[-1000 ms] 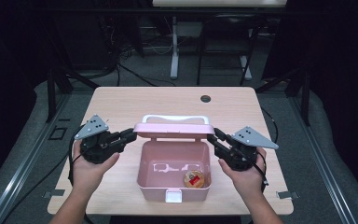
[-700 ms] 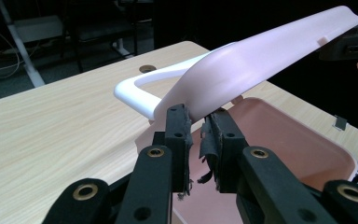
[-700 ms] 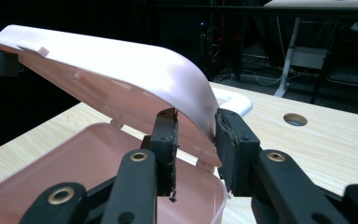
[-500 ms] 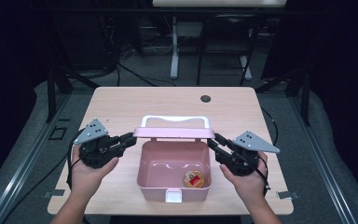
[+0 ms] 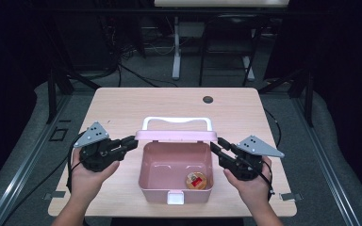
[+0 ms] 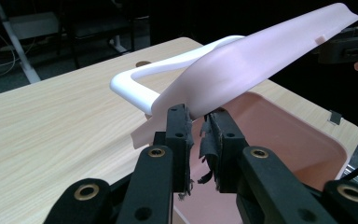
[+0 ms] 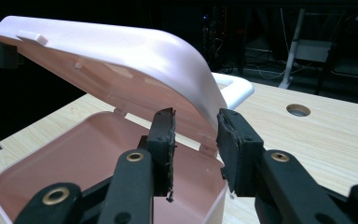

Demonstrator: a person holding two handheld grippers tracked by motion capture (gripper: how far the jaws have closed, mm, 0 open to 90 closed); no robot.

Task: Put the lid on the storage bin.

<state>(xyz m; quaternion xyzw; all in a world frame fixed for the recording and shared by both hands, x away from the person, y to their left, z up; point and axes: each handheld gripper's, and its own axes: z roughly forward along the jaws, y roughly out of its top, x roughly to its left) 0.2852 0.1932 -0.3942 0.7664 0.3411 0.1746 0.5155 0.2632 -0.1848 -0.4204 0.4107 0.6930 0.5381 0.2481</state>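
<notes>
Pale pink box (image 5: 175, 169) w/ matching pink lid (image 5: 176, 135) & white handle (image 5: 176, 121), white latch at lower centre, on light wood-grain table (image 5: 122, 108); black-jawed grippers, grey plates; red-orange item (image 5: 197, 180) inside.

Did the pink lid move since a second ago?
Yes. The lid has tipped forward toward the latch; its edge now lies nearer the person, farther from the table hole.

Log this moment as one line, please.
lid: half raised | left tongs: shut on lid edge | right tongs: astride lid edge, just opening | box: on table, small item inside
</notes>
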